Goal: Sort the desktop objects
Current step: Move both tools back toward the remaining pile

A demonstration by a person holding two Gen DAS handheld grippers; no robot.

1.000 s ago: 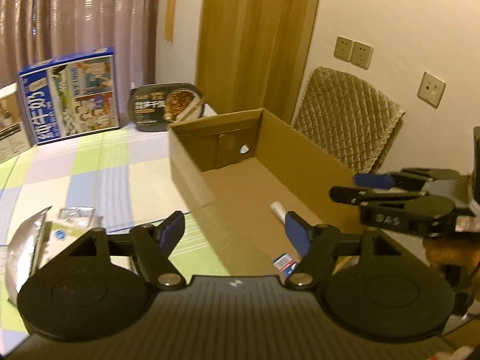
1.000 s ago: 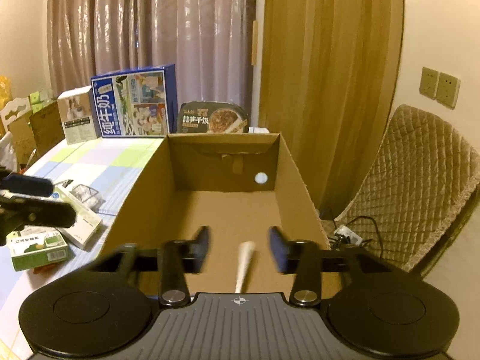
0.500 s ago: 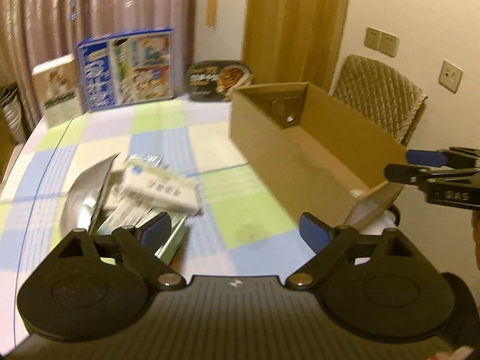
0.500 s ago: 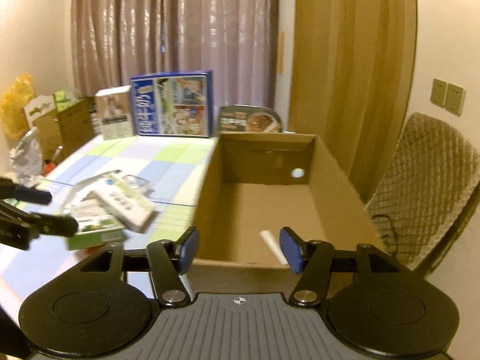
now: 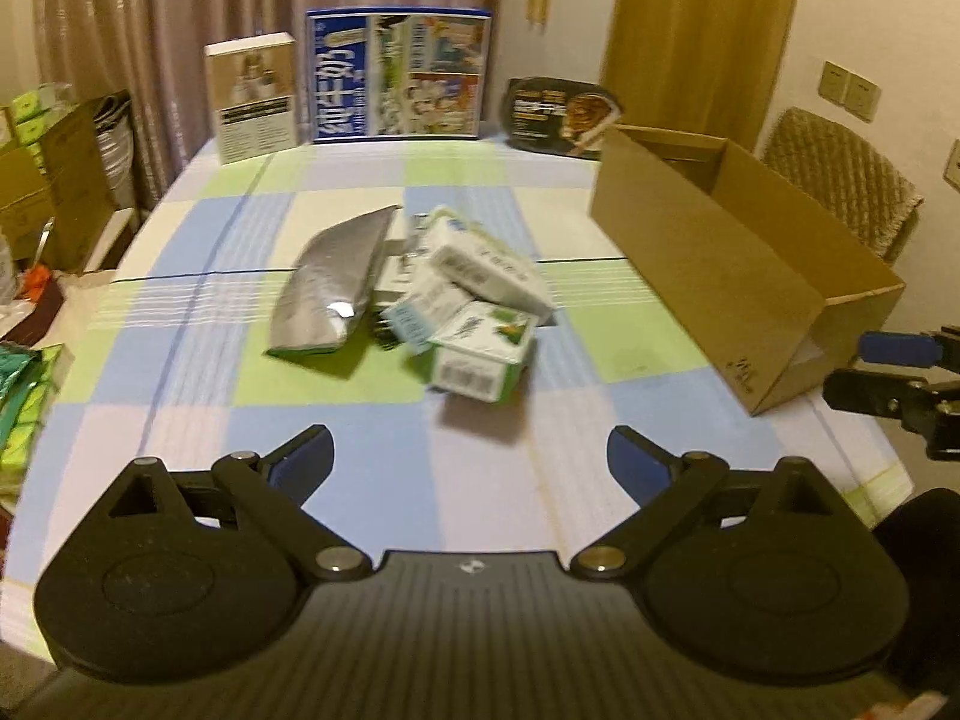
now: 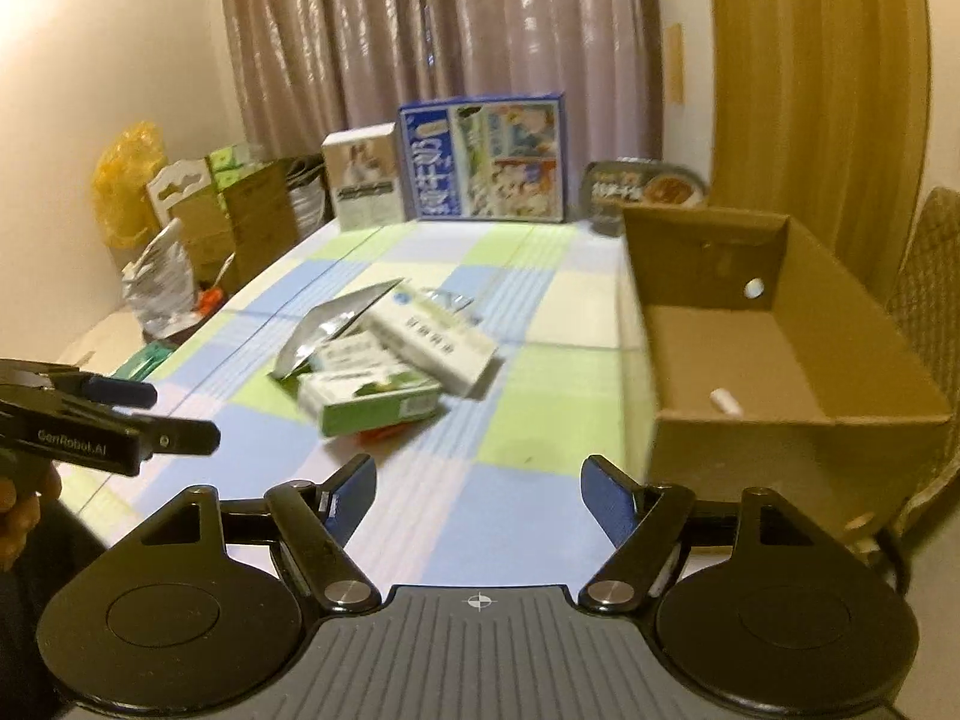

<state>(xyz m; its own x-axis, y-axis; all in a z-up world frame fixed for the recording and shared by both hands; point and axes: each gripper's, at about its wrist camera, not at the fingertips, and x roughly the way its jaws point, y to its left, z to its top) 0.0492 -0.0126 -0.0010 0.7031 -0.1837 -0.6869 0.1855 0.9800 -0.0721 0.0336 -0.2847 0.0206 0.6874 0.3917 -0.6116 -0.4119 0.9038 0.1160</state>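
A heap of small items lies mid-table: a silver foil pouch [image 5: 336, 288] [image 6: 327, 324], a long white box [image 5: 489, 267] [image 6: 432, 348] and a green-and-white box [image 5: 483, 354] [image 6: 372, 402]. An open cardboard box [image 5: 720, 264] [image 6: 780, 348] stands at the right with a white tube [image 6: 726, 402] on its floor. My left gripper [image 5: 470, 468] hovers short of the heap, its jaws opening wide with nothing between them. My right gripper [image 6: 478, 489] hangs over the table near the box's front corner, jaws also opening and bare.
The checked tablecloth [image 5: 360, 438] covers the table. At the back stand a blue milk carton case [image 5: 399, 75], a beige box [image 5: 252, 96] and a dark meal tray [image 5: 558, 114]. A quilted chair [image 5: 840, 174] sits right; cartons and bags [image 6: 210, 210] crowd the floor on the left.
Both grippers drew back out of the cardboard box and swung left toward the heap. Both sets of jaws widened, and the white tube stayed in the box.
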